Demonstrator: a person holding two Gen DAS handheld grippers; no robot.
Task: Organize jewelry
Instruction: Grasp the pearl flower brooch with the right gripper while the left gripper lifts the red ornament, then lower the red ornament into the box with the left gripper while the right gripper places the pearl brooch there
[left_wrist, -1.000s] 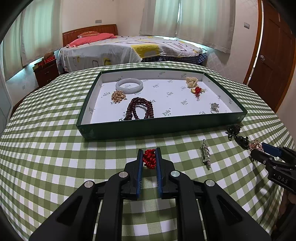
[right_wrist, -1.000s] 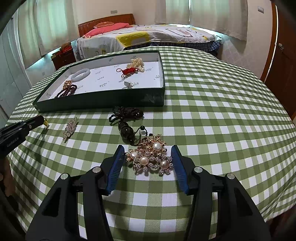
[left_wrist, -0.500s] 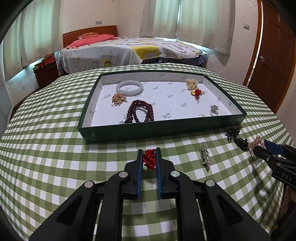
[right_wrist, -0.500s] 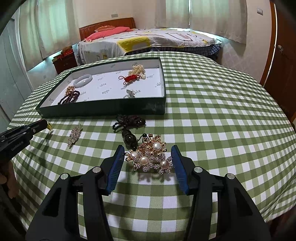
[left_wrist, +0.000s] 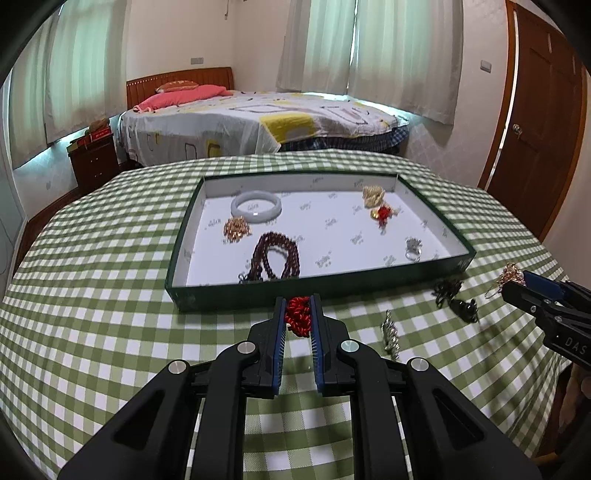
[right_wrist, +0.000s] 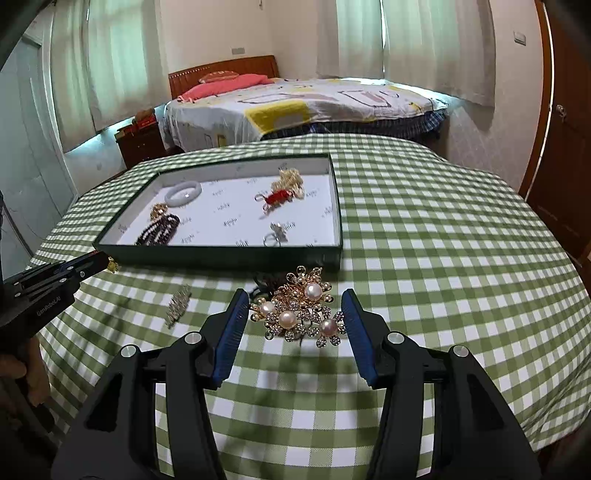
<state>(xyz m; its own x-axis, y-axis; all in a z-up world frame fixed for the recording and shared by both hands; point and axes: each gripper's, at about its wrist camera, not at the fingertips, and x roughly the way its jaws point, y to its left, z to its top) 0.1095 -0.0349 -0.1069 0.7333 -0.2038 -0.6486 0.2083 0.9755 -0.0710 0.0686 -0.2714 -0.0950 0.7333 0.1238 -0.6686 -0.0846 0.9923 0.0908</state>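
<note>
My left gripper (left_wrist: 297, 308) is shut on a red beaded piece (left_wrist: 298, 314) and holds it above the cloth just before the green tray (left_wrist: 258, 293). My right gripper (right_wrist: 295, 301) is shut on a gold brooch with pearls (right_wrist: 301, 308), lifted off the table; it also shows in the left wrist view (left_wrist: 511, 275). The tray holds a white bangle (left_wrist: 256, 206), a dark bead bracelet (left_wrist: 275, 254), a gold cluster (left_wrist: 236, 229), a red knot charm (left_wrist: 384, 213), a cream piece (left_wrist: 373, 194) and a silver ring (left_wrist: 413, 248).
A silver brooch (left_wrist: 390, 334) and a black corded pendant (left_wrist: 456, 297) lie on the green checked tablecloth (left_wrist: 92, 295) right of my left gripper. A bed (left_wrist: 258, 122) stands beyond the round table, a wooden door (left_wrist: 535, 129) at the right.
Both grippers have risen and moved toward the tray with their pieces. The pearl brooch has left the cloth.
</note>
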